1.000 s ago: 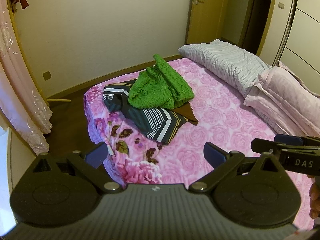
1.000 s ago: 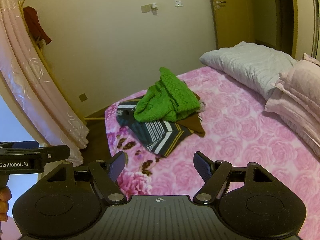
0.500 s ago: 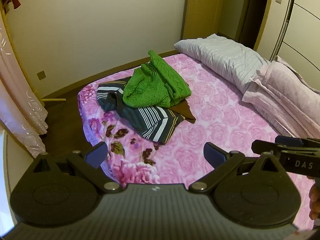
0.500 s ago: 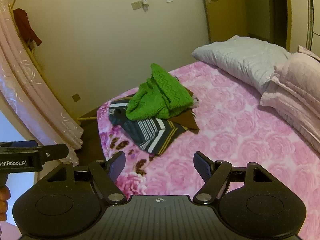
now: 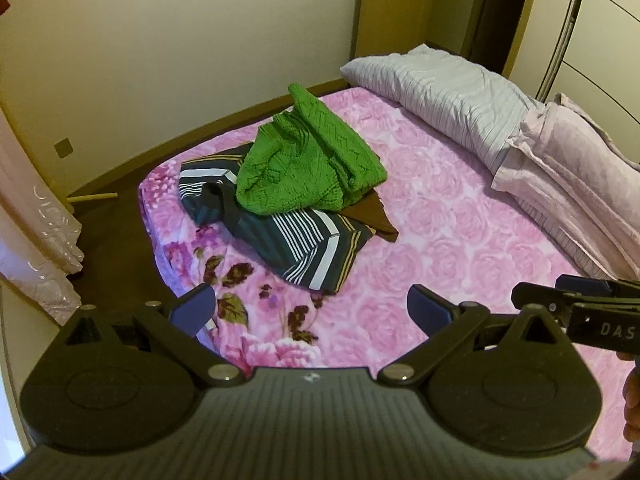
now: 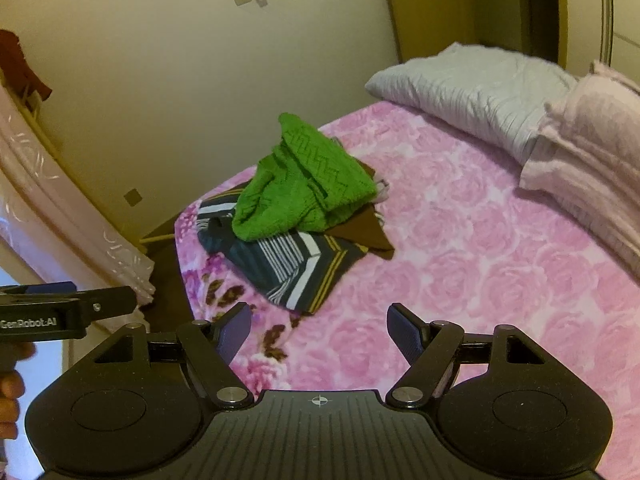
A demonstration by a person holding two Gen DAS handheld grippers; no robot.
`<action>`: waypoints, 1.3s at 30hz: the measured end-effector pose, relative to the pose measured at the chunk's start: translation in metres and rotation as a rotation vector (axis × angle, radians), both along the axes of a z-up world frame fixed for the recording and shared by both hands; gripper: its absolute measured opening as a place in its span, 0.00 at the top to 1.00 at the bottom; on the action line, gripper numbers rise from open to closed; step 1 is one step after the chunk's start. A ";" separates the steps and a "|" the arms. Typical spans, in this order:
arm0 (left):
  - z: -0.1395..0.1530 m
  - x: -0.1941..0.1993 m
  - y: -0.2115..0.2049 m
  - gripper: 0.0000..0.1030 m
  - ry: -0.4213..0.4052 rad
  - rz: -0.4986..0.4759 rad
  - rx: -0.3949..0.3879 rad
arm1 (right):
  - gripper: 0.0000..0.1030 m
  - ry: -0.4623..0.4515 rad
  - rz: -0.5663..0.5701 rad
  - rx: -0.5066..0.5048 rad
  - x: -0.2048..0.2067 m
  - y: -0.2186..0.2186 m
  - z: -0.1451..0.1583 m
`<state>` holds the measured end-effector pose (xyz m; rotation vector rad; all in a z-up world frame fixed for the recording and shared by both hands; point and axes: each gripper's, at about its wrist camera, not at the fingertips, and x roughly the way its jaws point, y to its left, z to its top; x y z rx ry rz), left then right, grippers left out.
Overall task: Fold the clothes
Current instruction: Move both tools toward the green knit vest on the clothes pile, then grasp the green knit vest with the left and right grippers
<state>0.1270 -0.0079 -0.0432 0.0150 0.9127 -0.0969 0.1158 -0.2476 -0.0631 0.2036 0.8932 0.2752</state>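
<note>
Clothes are seen heaped on a bed covered with a pink rose-print blanket. At the top of the heap a green knitted sweater is bunched up; under it a dark striped garment is spread toward 6 o'clock, and a brown garment is seen poking out at the heap's 4 o'clock side. The heap is placed near the bed's foot corner, toward 11 o'clock from both grippers and well apart from them.

At the head of the bed, toward 1 o'clock, a grey striped pillow is laid, with a folded pale pink quilt just beside it at 3 o'clock. A pale curtain is hung at 9 o'clock, and a wooden door is seen at 12 o'clock.

The left gripper is held over the near edge of the bed with its fingers spread wide and nothing between them. The right gripper is held likewise, fingers spread and nothing gripped. Each gripper is caught at the edge of the other's view, with part of a hand seen on the handle.
</note>
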 end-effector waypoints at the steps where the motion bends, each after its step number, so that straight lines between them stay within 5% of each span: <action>1: -0.003 0.006 0.002 0.02 0.006 -0.003 0.000 | 0.30 0.013 -0.002 0.007 0.007 0.002 -0.003; 17: -0.079 0.166 0.062 0.04 0.084 -0.016 0.011 | 0.30 0.052 -0.050 -0.099 0.148 0.042 -0.075; 39: -0.213 0.368 0.070 0.27 0.167 -0.076 0.080 | 0.31 0.025 -0.014 -0.191 0.353 0.095 -0.186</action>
